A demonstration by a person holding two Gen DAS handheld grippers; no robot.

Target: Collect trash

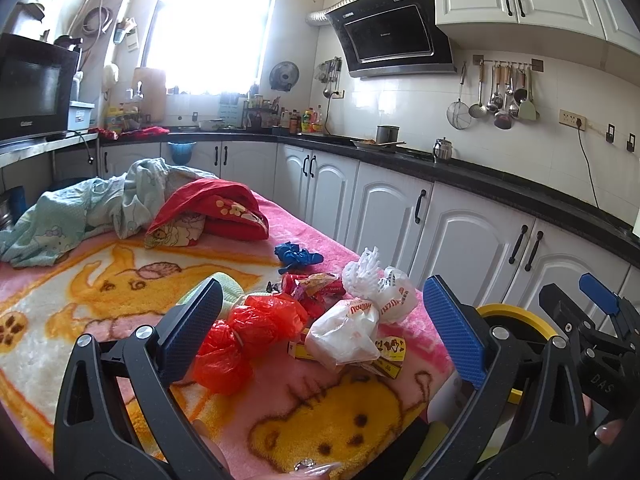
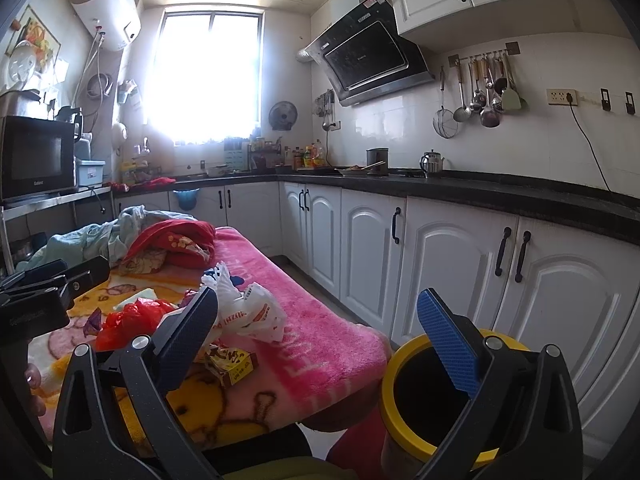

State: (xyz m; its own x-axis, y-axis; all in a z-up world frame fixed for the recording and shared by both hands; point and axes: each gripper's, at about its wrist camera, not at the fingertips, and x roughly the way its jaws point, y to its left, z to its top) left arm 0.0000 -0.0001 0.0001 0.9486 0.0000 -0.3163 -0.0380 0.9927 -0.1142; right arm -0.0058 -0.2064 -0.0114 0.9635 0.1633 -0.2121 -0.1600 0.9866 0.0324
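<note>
Trash lies in a heap on the pink cartoon blanket [image 1: 120, 280]: a red plastic bag [image 1: 248, 332], white printed bags [image 1: 360, 328], a white foam net [image 1: 366, 270], red snack wrappers [image 1: 316, 288], a yellow carton [image 1: 390, 354] and a blue glove [image 1: 298, 257]. My left gripper [image 1: 324, 328] is open and empty, just above and in front of the heap. My right gripper [image 2: 324, 336] is open and empty, to the right of the table, over a yellow-rimmed bin [image 2: 424, 392]. The white bags [image 2: 256, 312], red bag [image 2: 128, 318] and carton [image 2: 234, 364] also show in the right wrist view.
Crumpled red [image 1: 216, 212] and pale blue [image 1: 80, 216] cloths lie at the table's far end. White cabinets [image 2: 460, 264] with a black counter run along the right wall. A microwave [image 1: 32, 88] stands on a shelf at left.
</note>
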